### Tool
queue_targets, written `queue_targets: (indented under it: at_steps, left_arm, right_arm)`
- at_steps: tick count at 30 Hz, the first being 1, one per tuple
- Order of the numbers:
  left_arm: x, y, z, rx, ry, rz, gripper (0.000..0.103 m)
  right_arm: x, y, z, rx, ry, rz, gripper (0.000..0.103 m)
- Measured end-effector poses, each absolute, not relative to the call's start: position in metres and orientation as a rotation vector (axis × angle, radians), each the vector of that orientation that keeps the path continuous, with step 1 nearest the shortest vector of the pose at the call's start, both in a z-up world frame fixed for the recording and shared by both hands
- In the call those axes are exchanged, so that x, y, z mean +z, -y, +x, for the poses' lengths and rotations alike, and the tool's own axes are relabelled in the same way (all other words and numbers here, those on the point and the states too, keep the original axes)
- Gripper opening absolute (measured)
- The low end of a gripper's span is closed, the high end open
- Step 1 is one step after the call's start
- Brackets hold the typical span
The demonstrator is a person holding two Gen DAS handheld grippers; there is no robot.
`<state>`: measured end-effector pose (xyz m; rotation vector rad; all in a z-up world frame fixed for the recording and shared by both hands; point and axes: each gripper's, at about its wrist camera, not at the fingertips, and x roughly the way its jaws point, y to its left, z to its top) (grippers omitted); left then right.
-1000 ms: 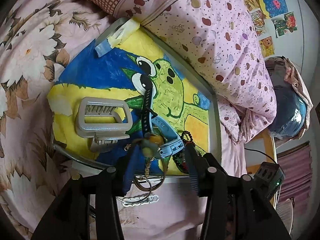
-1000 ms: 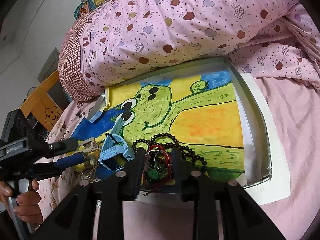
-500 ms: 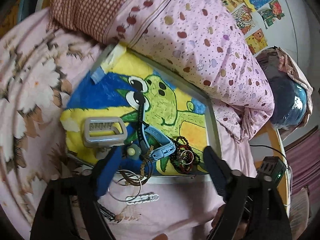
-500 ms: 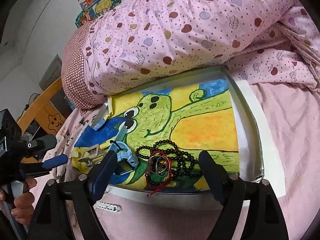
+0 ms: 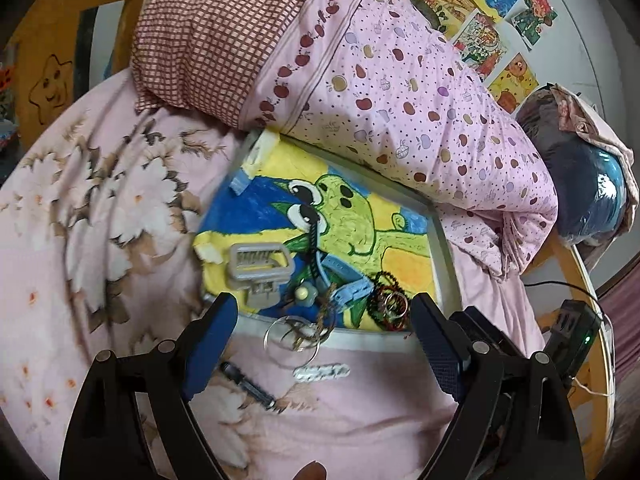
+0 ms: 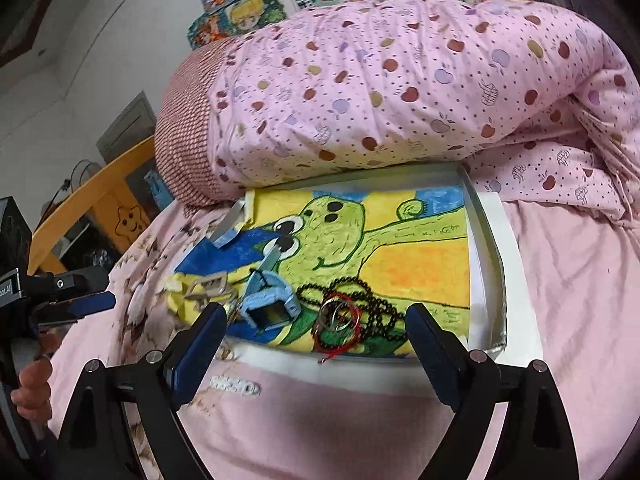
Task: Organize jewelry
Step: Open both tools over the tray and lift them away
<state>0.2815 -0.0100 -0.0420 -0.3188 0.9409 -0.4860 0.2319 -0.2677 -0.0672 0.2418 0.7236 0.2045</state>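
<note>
A shallow tray (image 5: 442,248) lined with a frog drawing lies on the bed and holds jewelry. A grey hair claw (image 5: 260,266), a blue watch (image 5: 340,280), a yellow flower charm (image 5: 305,294) and black beads with metal rings and red cord (image 5: 390,304) lie along its near edge. Thin hoops (image 5: 291,340), a white clip (image 5: 322,372) and a dark pen-like stick (image 5: 248,386) lie on the sheet before the tray. My left gripper (image 5: 322,344) is open and empty above them. My right gripper (image 6: 316,350) is open and empty, facing the beads (image 6: 360,316) and watch (image 6: 268,306).
A pink apple-print duvet (image 5: 400,100) and a checked pillow (image 5: 208,32) press against the tray's far side. A wooden bed rail (image 6: 92,196) runs on the left. A bundle of clothes (image 5: 580,184) and a black device (image 5: 572,328) sit at the right.
Both grippers have opened wide and pulled back from the tray. The jewelry now lies free on the tray's near edge and the sheet.
</note>
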Motion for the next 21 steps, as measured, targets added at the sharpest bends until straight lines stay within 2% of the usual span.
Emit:
queue_targets:
  at_steps: [9, 21]
  left_arm:
    - [-0.045, -0.012, 0.249, -0.439, -1.014, -0.288, 0.084]
    - [-0.052, -0.049, 0.219, -0.335, -1.096, -0.326, 0.084]
  right_arm:
    - [-0.069, 0.256, 0.199, 0.219, -0.831, 0.112, 0.091]
    - [-0.084, 0.252, 0.19, 0.242, -0.935, 0.103, 0.091]
